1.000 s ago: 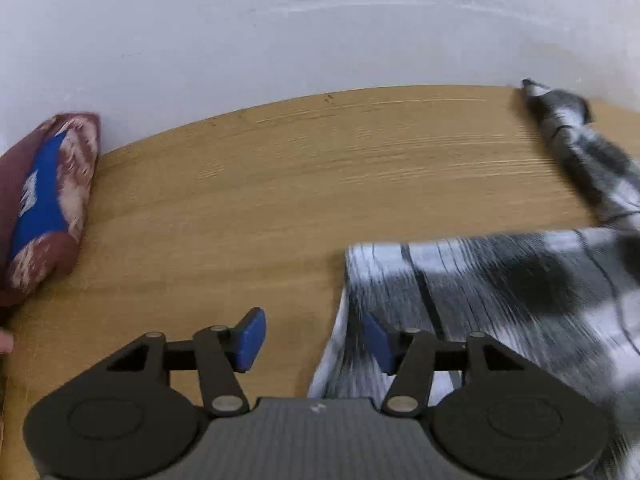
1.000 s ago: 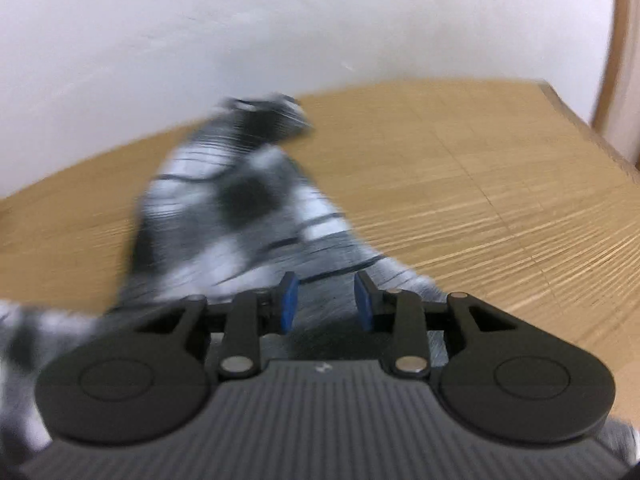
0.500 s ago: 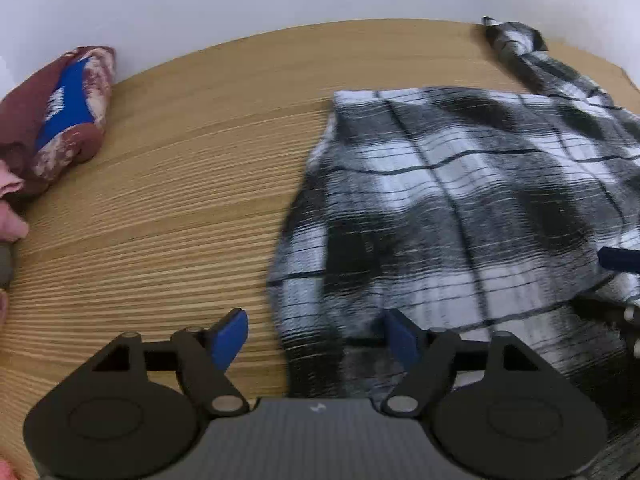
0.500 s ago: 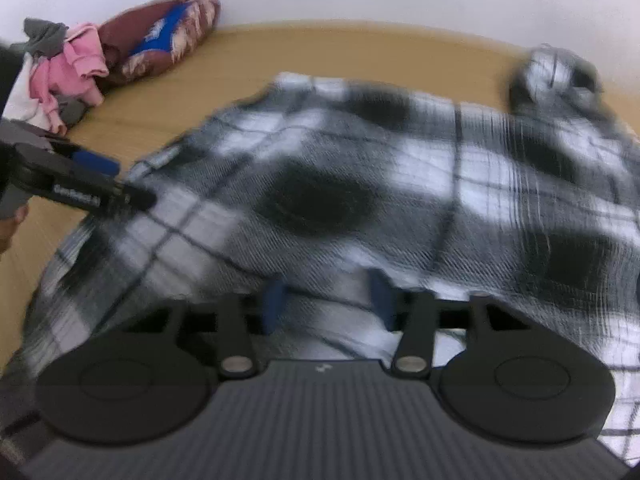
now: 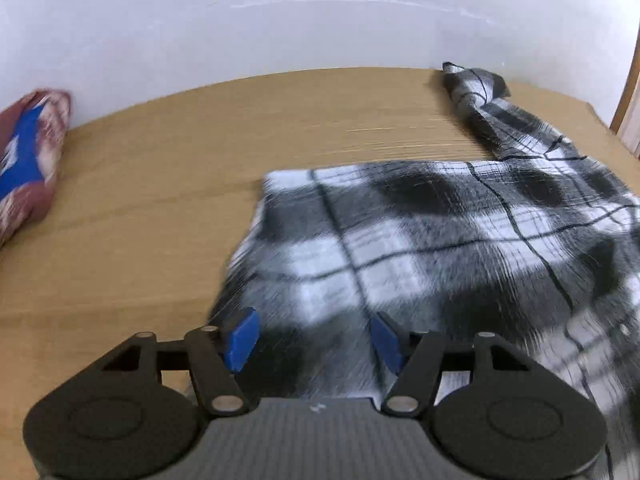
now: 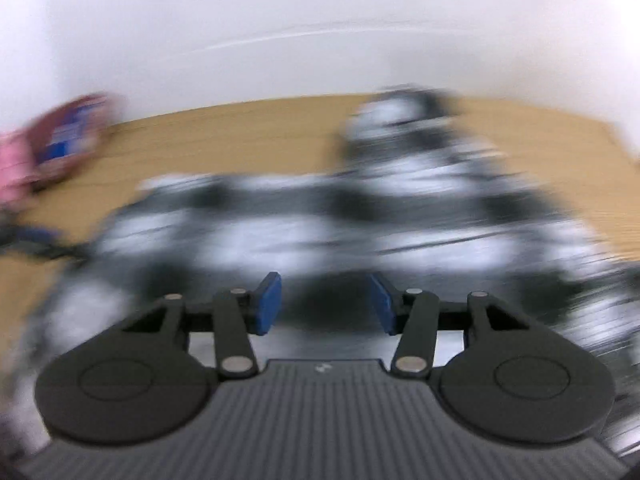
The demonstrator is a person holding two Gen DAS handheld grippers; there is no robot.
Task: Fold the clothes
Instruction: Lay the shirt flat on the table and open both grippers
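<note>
**Plaid garment spread on the counter, both tools above its near edge**

No brand, label or writing can be read in either view; a small pale mark sits on each tool's grey body, too small to make out.

The black-and-white plaid garment (image 5: 432, 248) lies mostly flat on the wooden counter (image 5: 168, 184), covering the right half of the left wrist view. Its left edge runs from a squared far corner down toward the camera. A twisted sleeve (image 5: 476, 92) stretches away to the far right, its end close to the white wall (image 5: 280, 20) and near the counter's right corner. Left of the garment the wood is bare and open as far as a maroon, blue and white bundle (image 5: 28, 160) lying against the wall at the far left edge.

The left tool (image 5: 314, 340) hangs over the garment's near left corner. Its blue pads (image 5: 242, 340) stand spread with plaid cloth showing in the gap between them, and the jaws are closing; neither pad presses on the fabric.

The right wrist view is heavily blurred. The right tool (image 6: 326, 304) is over the garment's (image 6: 320, 232) near edge, pads apart and closing in, with dark cloth seen between them and no pinch visible. The bundle (image 6: 72, 136) and something pink (image 6: 12, 164) smear at the far left, and bare wood shows at the right.
</note>
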